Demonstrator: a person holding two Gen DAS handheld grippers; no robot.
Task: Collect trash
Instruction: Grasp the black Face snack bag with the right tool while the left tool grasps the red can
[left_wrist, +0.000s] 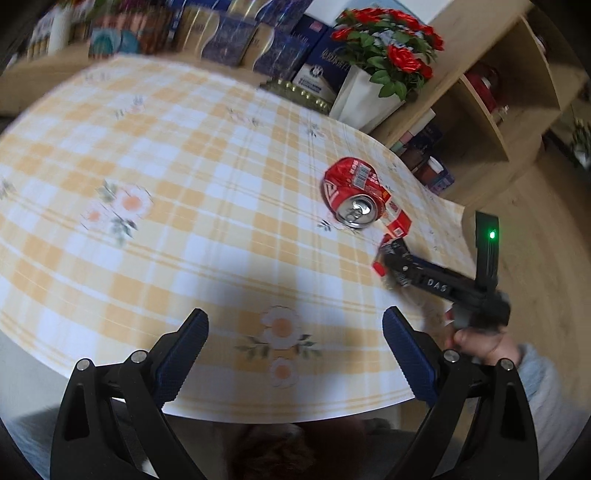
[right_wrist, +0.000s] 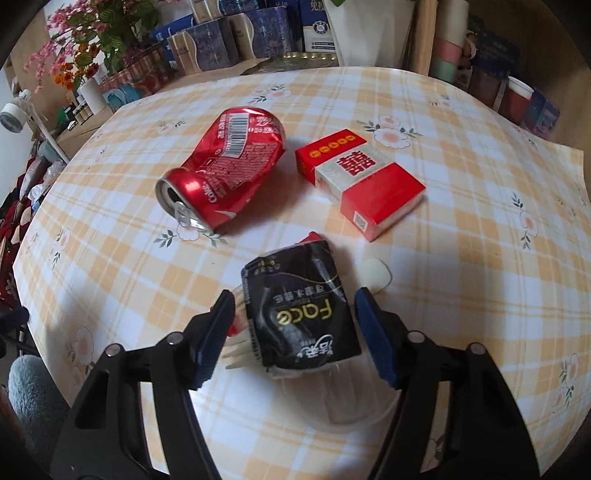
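Black tissue pack (right_wrist: 301, 310) is lying right btwn the half-open right gripper (right_wrist: 295, 332) pads, not yet pinched, long axis running fwd along the fingers, w/ crushed cola can (right_wrist: 225, 166) ahead-left, while left gripper (left_wrist: 295, 354) is hanging wide & empty, farther off.

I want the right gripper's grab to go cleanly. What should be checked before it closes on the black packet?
1. Black tissue packet sits between the fingers of the right gripper: ok.
2. Pads touching the packet: not ok, gaps show on both sides.
3. Clear plastic tray and pale fork under the packet may get pinched too: cannot tell.
4. Crushed red can and red cigarette box lie clear of the fingers: ok.
5. Left gripper open, holding nothing, away from the grab: ok.
6. Bin for the trash in view: not ok.
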